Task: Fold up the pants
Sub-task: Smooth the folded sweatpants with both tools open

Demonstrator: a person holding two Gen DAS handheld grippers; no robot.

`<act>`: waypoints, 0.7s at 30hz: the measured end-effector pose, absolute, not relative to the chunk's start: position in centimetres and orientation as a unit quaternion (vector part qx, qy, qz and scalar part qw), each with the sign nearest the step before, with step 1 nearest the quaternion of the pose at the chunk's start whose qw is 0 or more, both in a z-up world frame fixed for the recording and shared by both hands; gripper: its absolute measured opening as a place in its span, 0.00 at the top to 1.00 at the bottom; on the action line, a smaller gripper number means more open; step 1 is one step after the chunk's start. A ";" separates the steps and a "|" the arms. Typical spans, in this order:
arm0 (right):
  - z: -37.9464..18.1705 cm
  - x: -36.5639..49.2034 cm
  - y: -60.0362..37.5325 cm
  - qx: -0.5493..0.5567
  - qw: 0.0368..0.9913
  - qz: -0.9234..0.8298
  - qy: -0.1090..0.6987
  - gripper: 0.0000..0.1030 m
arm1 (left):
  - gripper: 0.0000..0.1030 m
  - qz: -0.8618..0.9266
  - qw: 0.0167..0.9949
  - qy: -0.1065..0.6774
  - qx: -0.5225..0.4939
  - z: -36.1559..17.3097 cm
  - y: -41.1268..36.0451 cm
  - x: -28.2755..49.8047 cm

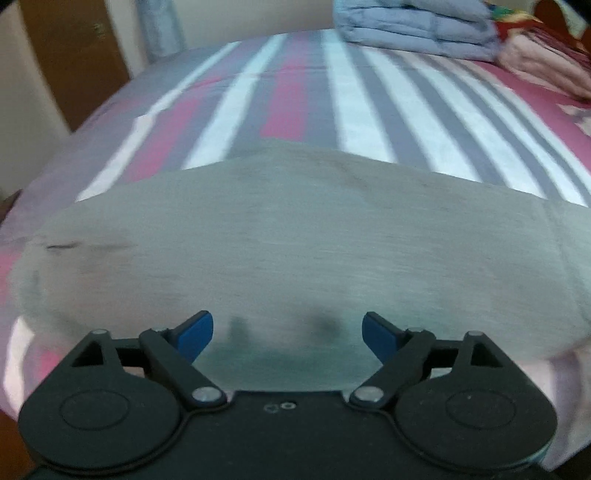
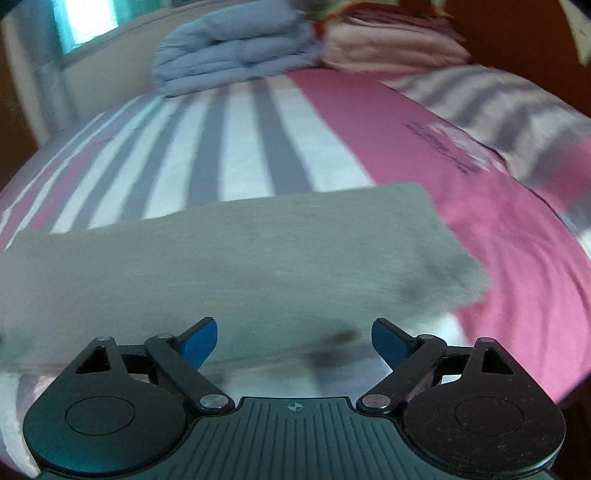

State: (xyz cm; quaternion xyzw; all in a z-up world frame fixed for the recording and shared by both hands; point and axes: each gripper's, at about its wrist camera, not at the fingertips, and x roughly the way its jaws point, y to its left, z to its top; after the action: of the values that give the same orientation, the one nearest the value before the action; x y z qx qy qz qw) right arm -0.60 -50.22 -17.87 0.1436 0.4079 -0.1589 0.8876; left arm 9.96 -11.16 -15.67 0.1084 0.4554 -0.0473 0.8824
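Grey fabric pants (image 1: 295, 236) lying flat across a bed with a pink, white and grey striped sheet (image 1: 332, 92), both grippers above them with nothing held

Left wrist view: the left gripper (image 1: 287, 330) stands wide at lower centre, its blue fingertips (image 1: 195, 332) clear of the cloth, which fills the middle of the frame; a folded light-blue quilt (image 1: 410, 26) sits at upper right beside pink folded bedding (image 1: 543, 55). Right wrist view: the right gripper (image 2: 294, 338) is likewise spread wide over the near edge of the pants (image 2: 240, 251), whose end lies at centre right against plain pink sheet (image 2: 498, 229); the quilt (image 2: 229, 55) is at top centre, a striped pillow (image 2: 509, 107) at upper right
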 end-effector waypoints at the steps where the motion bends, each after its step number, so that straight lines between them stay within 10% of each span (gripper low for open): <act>1: -17.8 -1.0 -51.0 0.149 0.884 -0.168 0.410 0.13 | 0.21 -0.034 0.883 0.456 0.104 -15.8 -10.3 10.3; 21: -18.6 -4.1 -56.5 0.278 0.834 -0.211 0.428 0.13 | 0.19 0.006 0.873 0.487 0.022 -15.7 -4.6 12.6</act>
State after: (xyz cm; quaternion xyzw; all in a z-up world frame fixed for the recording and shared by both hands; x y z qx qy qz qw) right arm -4.10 -56.52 -18.62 0.2778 0.4277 -0.2108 0.8339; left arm 12.56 -4.61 -15.69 0.0219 0.4866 0.0058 0.8734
